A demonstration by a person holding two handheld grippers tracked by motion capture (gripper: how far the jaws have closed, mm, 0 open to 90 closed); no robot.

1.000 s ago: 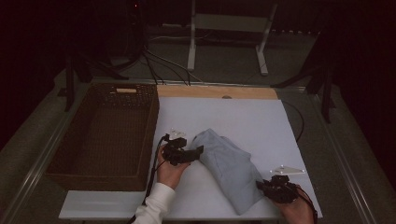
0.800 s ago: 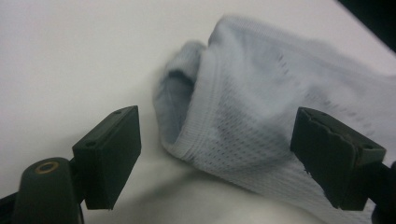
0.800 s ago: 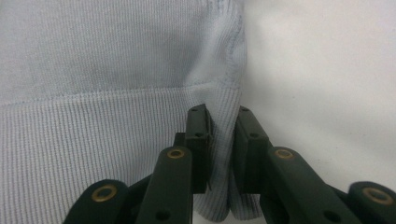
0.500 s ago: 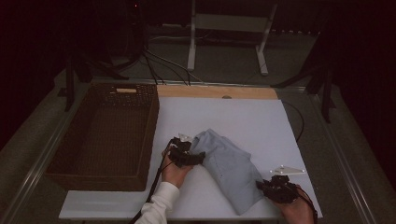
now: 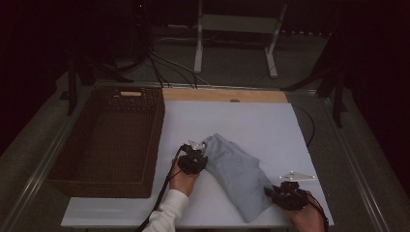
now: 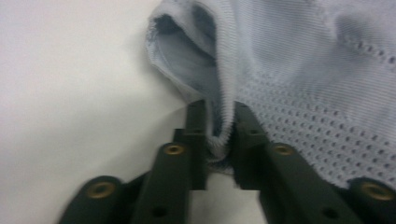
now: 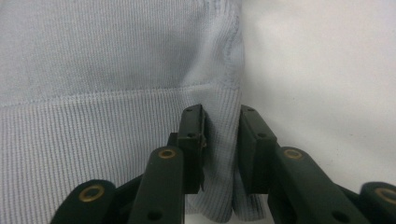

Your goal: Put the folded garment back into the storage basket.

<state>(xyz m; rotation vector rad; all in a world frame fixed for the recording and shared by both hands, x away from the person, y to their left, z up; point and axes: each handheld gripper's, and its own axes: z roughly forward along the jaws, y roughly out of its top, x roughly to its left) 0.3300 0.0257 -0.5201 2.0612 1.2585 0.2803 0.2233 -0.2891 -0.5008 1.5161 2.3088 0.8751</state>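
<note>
— Since a second ago, what is moving?
— Left claw is sliding right along the counter, bunching the cloth's far end; right claw is staying put.
— Why are both holding it?
— Likely for folding or lifting toward the basket. Left claw is pinching a rolled edge of the cloth; right claw is clamping the ribbed hem of the cloth.
— Where is the cloth lying?
— Diagonally across the counter, stretching between both claws, near the basket.
</note>
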